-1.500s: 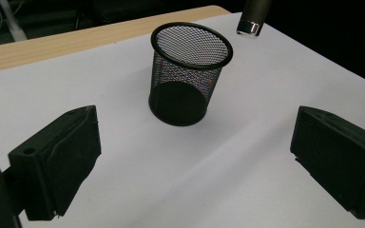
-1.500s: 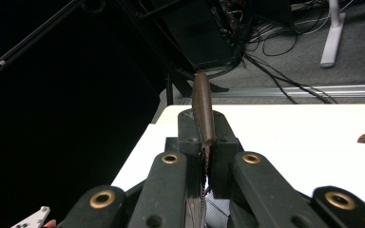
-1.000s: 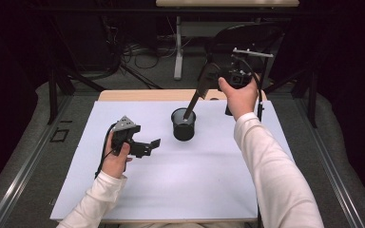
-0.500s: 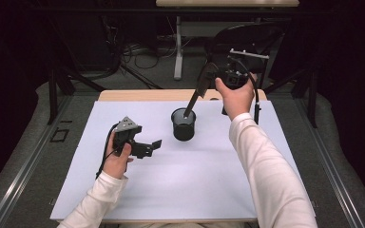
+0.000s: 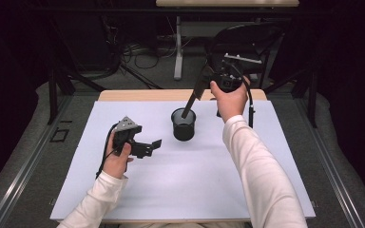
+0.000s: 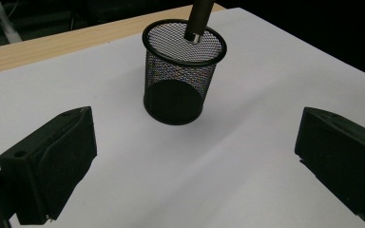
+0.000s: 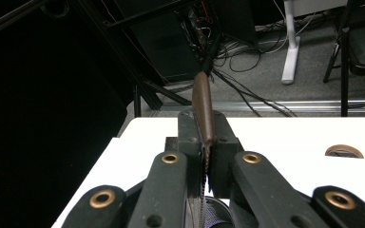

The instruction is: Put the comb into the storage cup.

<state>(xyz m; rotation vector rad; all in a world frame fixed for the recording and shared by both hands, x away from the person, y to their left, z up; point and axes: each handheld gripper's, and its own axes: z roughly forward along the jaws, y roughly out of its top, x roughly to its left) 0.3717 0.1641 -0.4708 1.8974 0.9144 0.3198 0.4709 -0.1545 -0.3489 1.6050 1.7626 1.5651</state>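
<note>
A black mesh cup (image 5: 183, 124) (image 6: 180, 71) stands upright near the middle back of the white table (image 5: 195, 190). Held above and right of the cup, my right gripper (image 5: 202, 80) (image 7: 204, 137) is shut on a dark brown stick-like tool (image 5: 191, 100) (image 7: 202, 102). The tool slants down-left, and its lower end (image 6: 198, 16) sits inside the cup's rim. The cup's mesh (image 7: 214, 213) shows just below the jaws. Left of the cup, my left gripper (image 5: 149, 147) (image 6: 195, 142) rests low over the table. It points at the cup, open, with nothing between its jaws.
A bare wooden strip (image 5: 142, 95) runs along the table's far edge. Behind it are a dark chair (image 5: 247, 38), a white table leg (image 5: 177, 47) and loose cables (image 5: 138, 52) on the floor. Metal rails (image 5: 337, 185) flank the table. White surface lies bare in front of the cup.
My right hand has drifted very slightly to the left with the tool, whose end stays in the cup. The left hand has not moved.
</note>
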